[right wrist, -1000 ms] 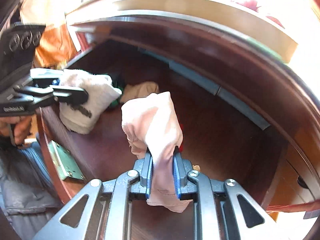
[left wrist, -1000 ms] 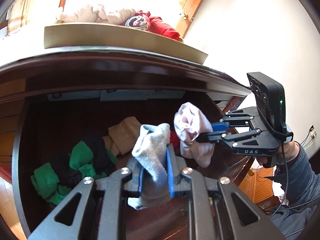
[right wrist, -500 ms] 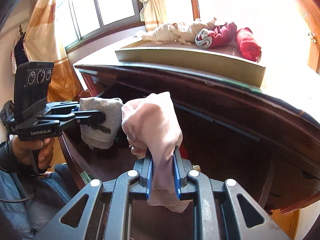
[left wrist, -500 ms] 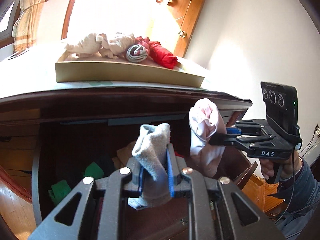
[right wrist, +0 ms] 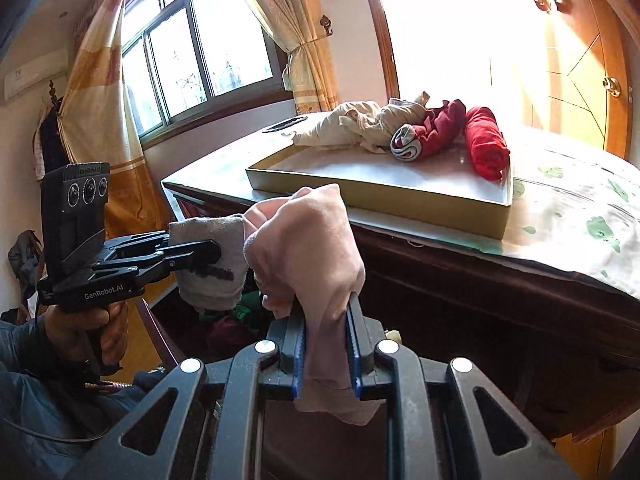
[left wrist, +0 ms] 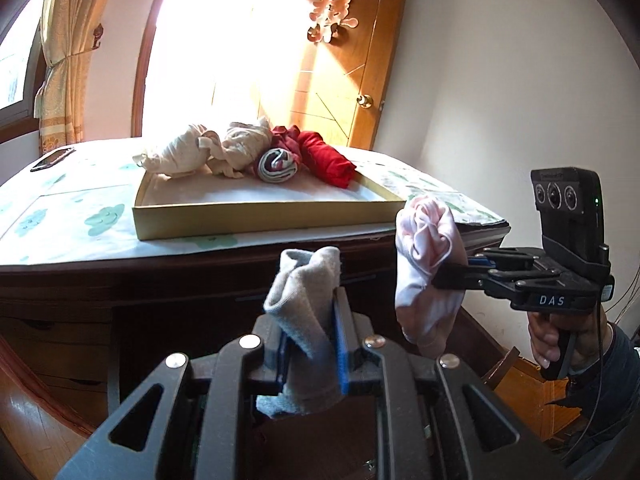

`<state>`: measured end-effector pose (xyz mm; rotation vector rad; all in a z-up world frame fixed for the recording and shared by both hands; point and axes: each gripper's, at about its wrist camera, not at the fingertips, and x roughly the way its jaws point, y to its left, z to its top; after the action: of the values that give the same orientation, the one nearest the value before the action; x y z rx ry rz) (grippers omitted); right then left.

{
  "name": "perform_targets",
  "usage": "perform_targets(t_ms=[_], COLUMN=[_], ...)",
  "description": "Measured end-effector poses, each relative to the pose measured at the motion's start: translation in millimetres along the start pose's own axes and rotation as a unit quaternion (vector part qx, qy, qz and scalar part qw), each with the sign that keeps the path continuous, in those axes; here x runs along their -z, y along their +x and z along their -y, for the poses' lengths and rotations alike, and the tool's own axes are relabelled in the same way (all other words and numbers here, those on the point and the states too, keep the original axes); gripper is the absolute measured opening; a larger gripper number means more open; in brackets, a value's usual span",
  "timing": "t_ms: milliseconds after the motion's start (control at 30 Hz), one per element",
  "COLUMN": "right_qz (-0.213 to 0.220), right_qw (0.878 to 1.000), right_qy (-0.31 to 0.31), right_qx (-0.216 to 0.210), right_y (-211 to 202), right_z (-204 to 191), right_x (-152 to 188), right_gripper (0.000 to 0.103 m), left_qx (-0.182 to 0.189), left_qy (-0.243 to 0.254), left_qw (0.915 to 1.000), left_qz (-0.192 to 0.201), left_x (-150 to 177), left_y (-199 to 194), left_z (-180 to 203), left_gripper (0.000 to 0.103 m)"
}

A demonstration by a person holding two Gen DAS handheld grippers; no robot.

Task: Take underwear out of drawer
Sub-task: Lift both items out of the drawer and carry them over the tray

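Both garments have been lifted out of the drawer (right wrist: 240, 312) since the earlier frame, and the dresser top is now seen from above. Grey underwear (left wrist: 308, 304) is clamped in the left gripper (left wrist: 310, 344) at lower centre. Pink underwear (right wrist: 308, 256) is pinched by the right gripper (right wrist: 326, 348). Rolled garments (left wrist: 240, 152) are seen in a shallow tray (left wrist: 256, 220) at mid-frame.

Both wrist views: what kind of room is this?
Likely a bedroom at home. A dark wooden dresser carries a shallow tray of rolled underwear; a curtained window and a wooden door stand behind.
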<state>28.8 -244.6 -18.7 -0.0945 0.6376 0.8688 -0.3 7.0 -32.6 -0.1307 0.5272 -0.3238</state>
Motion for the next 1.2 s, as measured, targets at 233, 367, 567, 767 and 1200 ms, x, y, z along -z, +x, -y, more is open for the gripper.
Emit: perform_targets(t_ms=[233,367,567,767,1200], right_qz=[0.031,0.046,0.058,0.064,0.088], right_qw=[0.999,0.999,0.998,0.997,0.996], right_qy=[0.008,0.011,0.023,0.030,0.030], right_qx=[-0.007,-0.010,-0.015,-0.018,-0.014], right_y=[-9,-14,-17,-18,-27], right_z=[1,3,7,13,18], right_x=[-7,-10,-17,-28,-39], right_gripper=[0.019,0.019,0.019,0.019,0.019], left_qx=[-0.008,-0.024,-0.041,-0.046,-0.054], left_qy=[0.008,0.015,0.022,0.032,0.041], left_qw=[0.9998,0.9994,0.9987,0.9981,0.9965], left_qz=[0.016,0.018,0.019,0.027,0.049], left_x=[-10,-15,-27,-41,-59], left_y=[-5,-4,-3,-4,-12], left_z=[4,4,2,1,4], left_gripper=[0.016,0.016,0.016,0.016,0.016])
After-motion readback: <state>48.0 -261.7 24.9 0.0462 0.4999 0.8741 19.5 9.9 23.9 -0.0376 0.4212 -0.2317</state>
